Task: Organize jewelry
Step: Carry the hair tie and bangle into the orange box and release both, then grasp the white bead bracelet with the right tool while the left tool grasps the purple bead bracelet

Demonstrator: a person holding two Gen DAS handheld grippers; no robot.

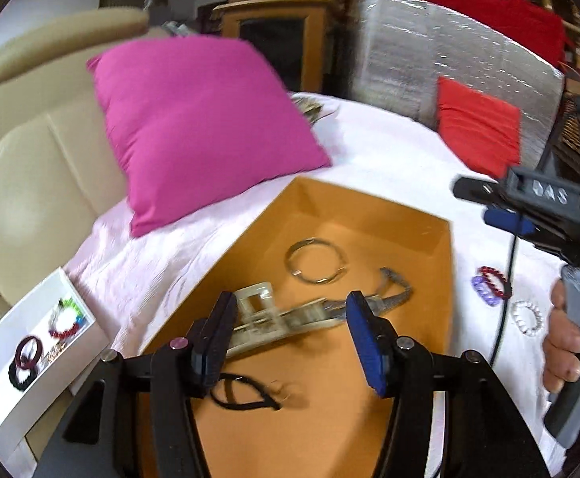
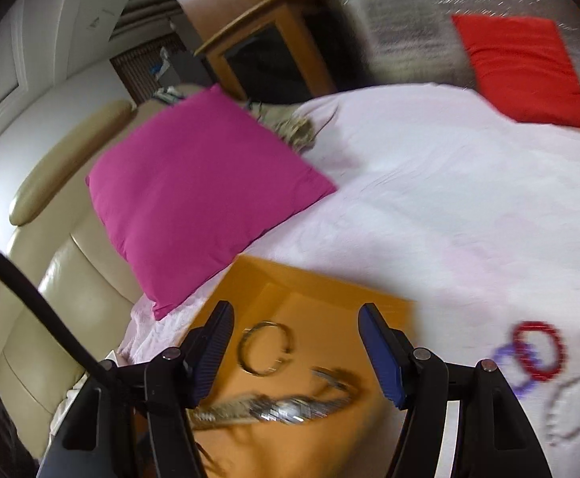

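An orange box [image 1: 421, 239] lies on the white bed cover and holds a silver bangle [image 1: 315, 261], a sparkly silver band [image 1: 290, 318] with a clear buckle [image 1: 256, 298], and a black cord [image 1: 246, 396]. My left gripper [image 1: 290, 338] is open and empty just above the band. My right gripper [image 2: 295, 354] is open and empty over the same box [image 2: 258, 275], above the bangle [image 2: 266, 348] and the band [image 2: 282, 410]. A red bead bracelet [image 2: 537, 348], a purple one [image 2: 509, 362] and a white one [image 2: 569, 406] lie on the cover to the right of the box.
A white tray [image 1: 18, 310] at the left holds several bracelets and hair ties. A magenta cushion [image 1: 206, 123] leans on the beige sofa back behind the box. A red cushion [image 2: 525, 67] lies at the far right. The right gripper's body [image 1: 561, 215] shows in the left view.
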